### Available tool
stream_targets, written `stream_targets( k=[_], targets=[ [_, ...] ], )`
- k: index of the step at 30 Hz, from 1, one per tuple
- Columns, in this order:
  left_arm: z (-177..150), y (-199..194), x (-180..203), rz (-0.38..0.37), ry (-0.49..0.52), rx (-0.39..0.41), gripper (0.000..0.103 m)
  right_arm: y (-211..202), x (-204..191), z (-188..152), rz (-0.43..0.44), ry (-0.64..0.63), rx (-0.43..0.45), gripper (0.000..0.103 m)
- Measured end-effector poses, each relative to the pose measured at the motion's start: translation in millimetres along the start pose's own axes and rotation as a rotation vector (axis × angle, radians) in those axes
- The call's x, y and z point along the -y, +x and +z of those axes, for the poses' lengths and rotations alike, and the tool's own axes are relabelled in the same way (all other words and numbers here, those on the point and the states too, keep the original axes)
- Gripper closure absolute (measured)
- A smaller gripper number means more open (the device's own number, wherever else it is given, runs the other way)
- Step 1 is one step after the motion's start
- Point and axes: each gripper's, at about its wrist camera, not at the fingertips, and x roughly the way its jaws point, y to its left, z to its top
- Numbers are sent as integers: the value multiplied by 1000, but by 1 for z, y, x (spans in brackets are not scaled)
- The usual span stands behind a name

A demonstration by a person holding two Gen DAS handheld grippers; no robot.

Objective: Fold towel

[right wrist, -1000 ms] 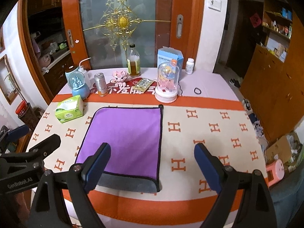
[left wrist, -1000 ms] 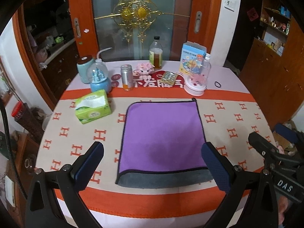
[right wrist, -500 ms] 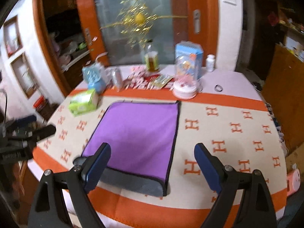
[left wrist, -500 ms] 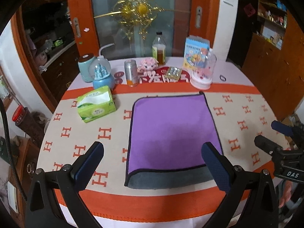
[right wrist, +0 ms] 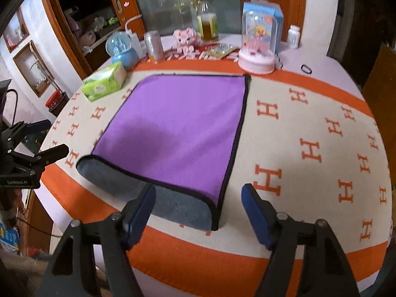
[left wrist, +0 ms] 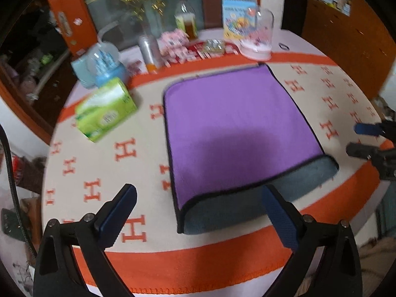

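Now both grippers hovering at surface's near edge: left gripper (left wrist: 198, 212), right gripper (right wrist: 199, 210), jaws gaping wide, gripping nothing. Best pinching towel (right wrist: 178, 126) near corners evenly, lifting together.

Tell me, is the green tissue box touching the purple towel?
Apart. The left wrist view shows bare patterned tablecloth between the tissue box and the towel.

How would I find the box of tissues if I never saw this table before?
Start at the purple towel spread on the round table's orange and cream cloth. Look past its far left corner, just in front of the blue snow globe. The tissue box is the only bright green thing there, with a white tissue at its top.
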Motion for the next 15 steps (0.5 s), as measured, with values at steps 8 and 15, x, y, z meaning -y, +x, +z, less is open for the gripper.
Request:
stream_targets(
  k=[8,15],
  targets=[
    [-11,42,-25,-184,22,-120,29,38,8,-9,81,-53,-131,47],
    [-13,71,-38,-309,52,-203,47,62,15,-9,143,-75,-217,62]
  ],
)
